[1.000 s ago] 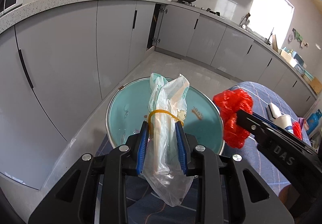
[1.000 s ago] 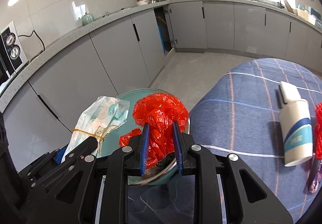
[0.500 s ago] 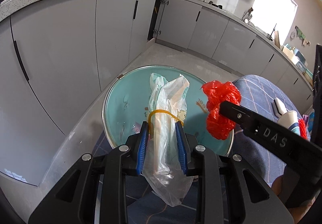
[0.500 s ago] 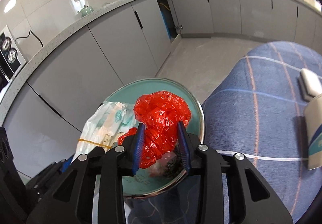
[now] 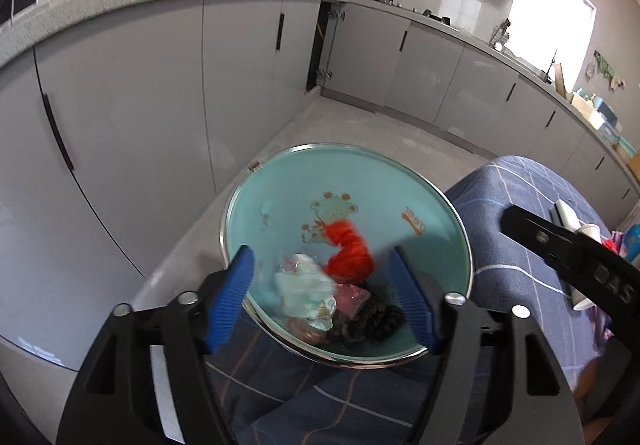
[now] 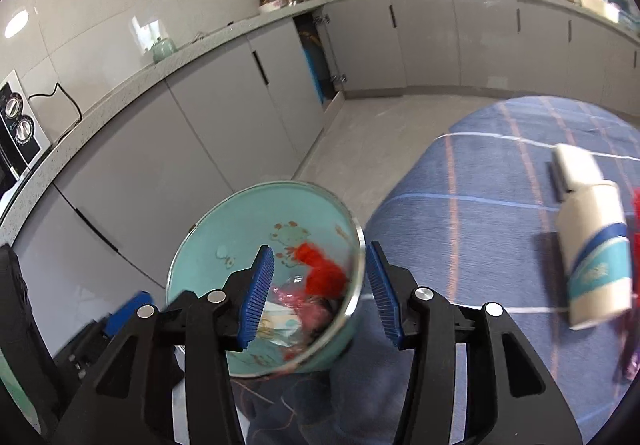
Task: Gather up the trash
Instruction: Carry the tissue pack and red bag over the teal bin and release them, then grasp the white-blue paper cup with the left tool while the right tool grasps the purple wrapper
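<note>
- Two grippers, left gripper (image 5: 322,299) and right gripper (image 6: 318,293): jaws just opened, nothing clamped.
- Red bag (image 5: 348,255) and wrapper (image 5: 306,291) sit in bowl (image 5: 280,181) below both.
- Next: paper cup (image 6: 596,253), lying right of my right gripper, long axis pointing away; right hand nearer.

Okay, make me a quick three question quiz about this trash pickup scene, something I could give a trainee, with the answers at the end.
1. True or false: the left gripper is clamped on the pale plastic bag.
2. Where is the red plastic bag right now?
A. between the right gripper's jaws
B. inside the teal bowl
C. on the blue checked cloth
3. Fill in: the paper cup on the cloth is lying on its ____.

Key
1. False: both grippers' jaws have just been opening, and the pale bag lies loose in the bowl.
2. B
3. side
</note>
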